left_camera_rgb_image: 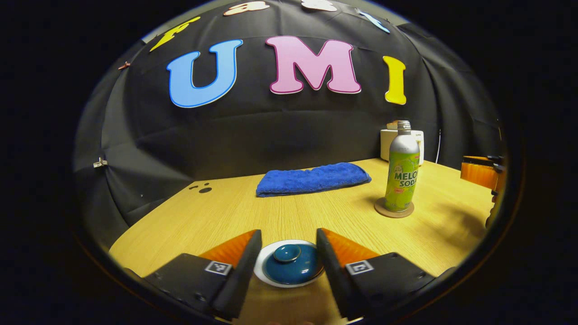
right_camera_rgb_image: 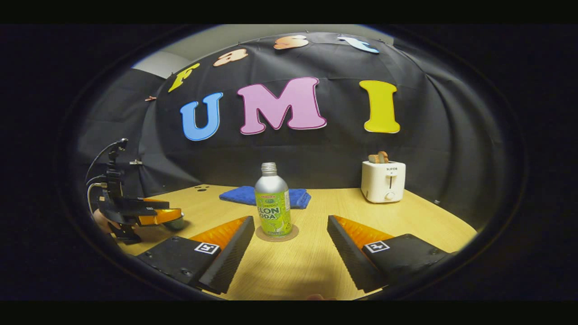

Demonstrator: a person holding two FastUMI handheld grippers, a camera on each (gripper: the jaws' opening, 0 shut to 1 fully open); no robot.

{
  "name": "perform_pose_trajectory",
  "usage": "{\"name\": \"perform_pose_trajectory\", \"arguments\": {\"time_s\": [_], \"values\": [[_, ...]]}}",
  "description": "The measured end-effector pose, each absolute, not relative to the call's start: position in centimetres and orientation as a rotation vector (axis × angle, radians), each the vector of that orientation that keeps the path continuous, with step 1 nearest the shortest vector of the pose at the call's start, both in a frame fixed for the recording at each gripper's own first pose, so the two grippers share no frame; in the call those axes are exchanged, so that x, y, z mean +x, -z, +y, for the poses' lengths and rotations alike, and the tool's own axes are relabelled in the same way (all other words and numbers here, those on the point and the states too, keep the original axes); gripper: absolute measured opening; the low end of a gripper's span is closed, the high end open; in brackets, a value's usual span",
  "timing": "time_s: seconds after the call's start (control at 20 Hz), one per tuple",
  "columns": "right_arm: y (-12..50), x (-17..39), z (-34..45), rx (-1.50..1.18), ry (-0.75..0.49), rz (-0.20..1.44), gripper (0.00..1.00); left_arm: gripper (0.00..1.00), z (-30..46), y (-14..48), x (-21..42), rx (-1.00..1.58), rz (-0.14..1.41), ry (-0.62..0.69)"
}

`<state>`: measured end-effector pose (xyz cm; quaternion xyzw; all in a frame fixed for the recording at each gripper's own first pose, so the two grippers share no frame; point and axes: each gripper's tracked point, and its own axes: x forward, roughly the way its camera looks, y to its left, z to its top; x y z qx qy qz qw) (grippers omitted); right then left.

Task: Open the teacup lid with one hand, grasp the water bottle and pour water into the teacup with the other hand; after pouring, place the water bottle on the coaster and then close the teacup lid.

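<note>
Left gripper view: the left gripper (left_camera_rgb_image: 289,257) is seen with its fingers spread wide, nothing clamped. Between the two fingers, lower down, the teacup lid (left_camera_rgb_image: 291,264) is seen, dark blue with a round knob, seated on the white-rimmed teacup (left_camera_rgb_image: 264,275). Neither finger is seen touching the lid; a gap is visible on each side. The water bottle (left_camera_rgb_image: 402,174) is seen upright to the right, silver top, green label, standing on the round coaster (left_camera_rgb_image: 393,212). A blue towel (left_camera_rgb_image: 314,178) is laid folded at the far side of the wooden table (left_camera_rgb_image: 293,212). Behind the bottle a white toaster (left_camera_rgb_image: 421,144) is partly hidden. At the right edge, part of an orange gripper is seen.

Right gripper view: the right gripper (right_camera_rgb_image: 289,250) is also held released, fingers far apart, nothing between the pads. The water bottle (right_camera_rgb_image: 273,201) is seen straight ahead beyond the fingertips, centred in the gap, upright on the coaster (right_camera_rgb_image: 293,235), not touched. The towel (right_camera_rgb_image: 239,195) is seen behind the bottle. The toaster (right_camera_rgb_image: 384,180) is seen at the back right with something brown in its slot. At far left the left gripper (right_camera_rgb_image: 174,218) is seen low over the table, held by a hand (right_camera_rgb_image: 100,221); the teacup beneath it is mostly hidden.
</note>
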<state>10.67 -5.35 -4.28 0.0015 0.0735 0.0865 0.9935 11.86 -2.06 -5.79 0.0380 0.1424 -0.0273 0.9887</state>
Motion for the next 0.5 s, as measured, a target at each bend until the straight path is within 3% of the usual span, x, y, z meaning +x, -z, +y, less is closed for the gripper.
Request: {"name": "perform_pose_trajectory", "arguments": {"time_s": [0.05, 0.1, 0.5], "values": [[4.2, 10.6, -5.3, 0.005, -0.176, 0.146, 1.0, 0.91, -2.2, 5.2, 11.4, 0.076, 0.272, 0.058], [3.9, 10.5, -5.3, 0.007, -0.177, 0.143, 1.0, 0.95, -2.3, 4.5, 11.0, 0.08, 0.251, 0.057], [1.1, 9.0, -5.1, 0.019, -0.161, 0.093, 1.0, 0.96, -0.6, -3.7, 6.3, 0.037, 0.016, -0.021]]}}
